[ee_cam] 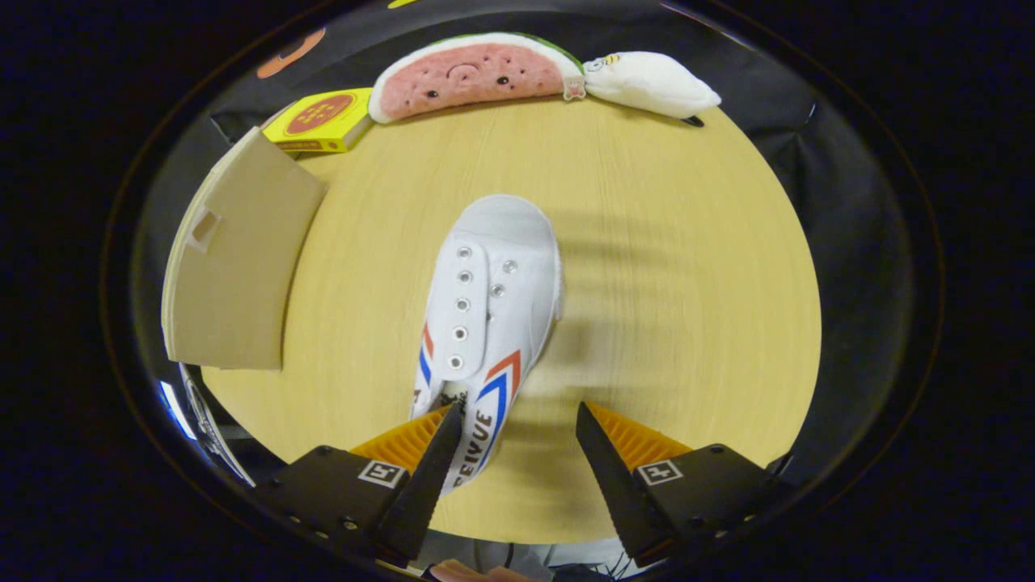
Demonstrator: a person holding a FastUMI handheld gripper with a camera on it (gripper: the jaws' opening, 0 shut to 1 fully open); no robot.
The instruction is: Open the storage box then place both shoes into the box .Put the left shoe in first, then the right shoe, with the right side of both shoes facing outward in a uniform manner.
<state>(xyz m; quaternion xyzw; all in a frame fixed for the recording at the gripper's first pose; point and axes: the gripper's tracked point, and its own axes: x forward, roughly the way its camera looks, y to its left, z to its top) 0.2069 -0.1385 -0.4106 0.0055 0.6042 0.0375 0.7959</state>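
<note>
A white canvas shoe (493, 283) with red and blue side stripes lies on the round wooden table (671, 307), toe pointing away from me. My gripper (517, 412) is open over its heel end. One finger sits over the shoe's opening and the other stands off to the right above bare table, so the striped side wall lies between them with a wide gap. A beige panel with a handle cut-out (234, 267), part of the storage box, stands to the left of the shoe. Whether the shoe is touched by a finger I cannot tell.
At the table's far edge lie a watermelon-slice plush (473, 74), a white plush (651, 82) and a yellow box (323, 120). A shiny clear edge (194, 404) shows below the beige panel. Bare tabletop stretches to the right of the shoe.
</note>
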